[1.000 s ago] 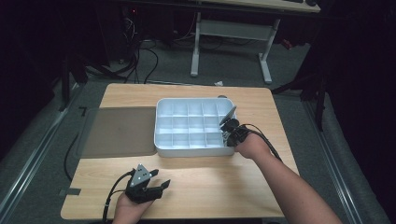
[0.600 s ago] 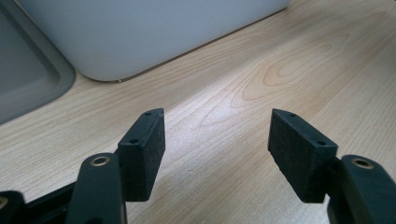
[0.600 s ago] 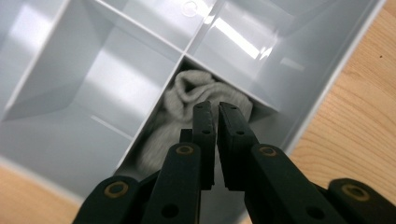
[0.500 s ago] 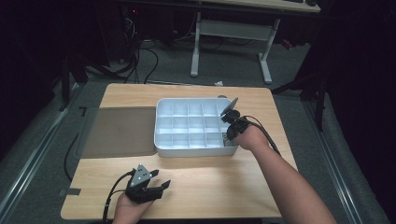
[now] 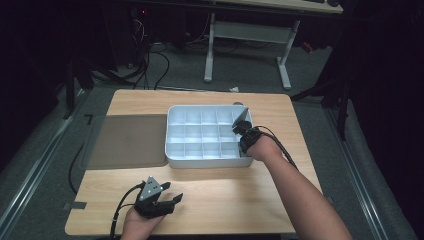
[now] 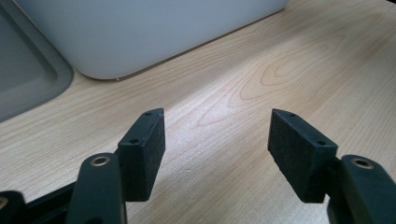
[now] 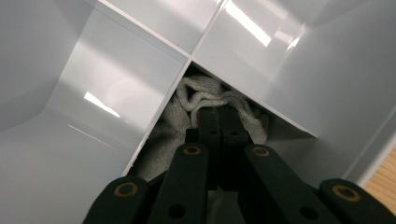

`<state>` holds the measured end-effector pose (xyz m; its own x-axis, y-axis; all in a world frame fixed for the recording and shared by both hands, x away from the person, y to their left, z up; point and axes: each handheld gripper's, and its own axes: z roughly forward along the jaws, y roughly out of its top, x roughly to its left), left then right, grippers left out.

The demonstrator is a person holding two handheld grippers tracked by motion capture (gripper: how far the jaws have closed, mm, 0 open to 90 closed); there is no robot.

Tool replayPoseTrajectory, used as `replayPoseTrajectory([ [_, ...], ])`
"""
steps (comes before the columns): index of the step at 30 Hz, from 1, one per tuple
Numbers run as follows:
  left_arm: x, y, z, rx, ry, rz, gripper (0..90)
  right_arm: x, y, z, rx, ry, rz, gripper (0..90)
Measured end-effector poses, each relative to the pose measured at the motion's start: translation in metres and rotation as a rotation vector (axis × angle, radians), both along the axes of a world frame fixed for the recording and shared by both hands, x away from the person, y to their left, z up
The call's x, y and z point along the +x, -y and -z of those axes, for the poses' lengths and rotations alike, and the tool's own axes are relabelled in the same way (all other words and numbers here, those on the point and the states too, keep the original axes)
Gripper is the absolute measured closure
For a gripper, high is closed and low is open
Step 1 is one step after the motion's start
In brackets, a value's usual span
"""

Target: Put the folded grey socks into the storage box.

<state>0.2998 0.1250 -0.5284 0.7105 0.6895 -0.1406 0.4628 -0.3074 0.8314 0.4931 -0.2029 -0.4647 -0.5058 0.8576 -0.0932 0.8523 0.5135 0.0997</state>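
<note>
Right gripper point(image 7: 218, 122), compared with one second before, has moved a little toward the near right corner of the white compartment tray point(image 5: 172, 159) and now reaches lower into it, while the left gripper point(image 5: 170, 196) rests in the same place on the wooden table point(image 5: 280, 200) with its jaws wide apart on nothing. Its jaws are pressed together on a grey cloth point(image 7: 196, 95), which lies crumpled in a compartment at the tray's right side, so no long axis can be told. From the near right the right forearm comes in slanted, hand bent down over the tray's rim.
</note>
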Motion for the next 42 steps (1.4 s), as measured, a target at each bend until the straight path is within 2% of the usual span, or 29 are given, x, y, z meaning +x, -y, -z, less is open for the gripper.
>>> replayPoseTrajectory([
  [8, 0.001, -0.001, 0.0, -0.003, -0.006, -0.006, 37.1, -0.002, 0.004, -0.007, 0.043, 0.007, 0.035, 90.0],
  [9, 0.001, -0.002, 0.0, -0.006, -0.009, -0.008, 37.1, -0.001, 0.006, -0.008, 0.047, 0.011, 0.019, 89.1],
  [10, 0.002, -0.002, 0.0, -0.008, -0.01, -0.01, 37.2, -0.002, 0.006, -0.009, 0.056, 0.007, 0.037, 88.3],
  [13, 0.002, -0.002, -0.001, -0.01, -0.009, -0.012, 37.2, -0.004, 0.009, -0.015, 0.07, 0.017, 0.027, 86.8],
  [14, 0.002, -0.003, -0.002, -0.009, -0.011, -0.012, 37.2, -0.005, 0.009, -0.017, 0.077, 0.018, 0.043, 86.4],
  [15, 0.002, -0.003, -0.001, -0.009, -0.012, -0.012, 37.2, -0.005, 0.01, -0.019, 0.082, 0.025, 0.027, 85.5],
  [18, 0.003, -0.002, -0.001, -0.01, -0.015, -0.014, 37.2, -0.006, 0.014, -0.028, 0.117, 0.04, 0.045, 79.9],
  [23, 0.002, -0.003, -0.001, -0.007, -0.017, -0.013, 37.1, -0.008, 0.02, -0.038, 0.15, 0.078, 0.059, 73.1],
  [25, 0.003, -0.003, -0.001, -0.009, -0.022, -0.013, 37.2, -0.008, 0.023, -0.042, 0.165, 0.087, 0.056, 67.0],
  [27, 0.003, -0.004, -0.001, -0.009, -0.023, -0.013, 37.2, -0.008, 0.026, -0.045, 0.189, 0.094, 0.08, 61.1],
  [37, 0.003, -0.005, -0.001, -0.009, -0.021, -0.015, 37.2, -0.017, 0.031, -0.056, 0.218, 0.138, 0.076, 55.1],
  [42, 0.003, -0.007, -0.002, -0.014, -0.016, -0.025, 37.0, -0.025, 0.036, -0.053, 0.255, 0.167, 0.073, 49.2],
])
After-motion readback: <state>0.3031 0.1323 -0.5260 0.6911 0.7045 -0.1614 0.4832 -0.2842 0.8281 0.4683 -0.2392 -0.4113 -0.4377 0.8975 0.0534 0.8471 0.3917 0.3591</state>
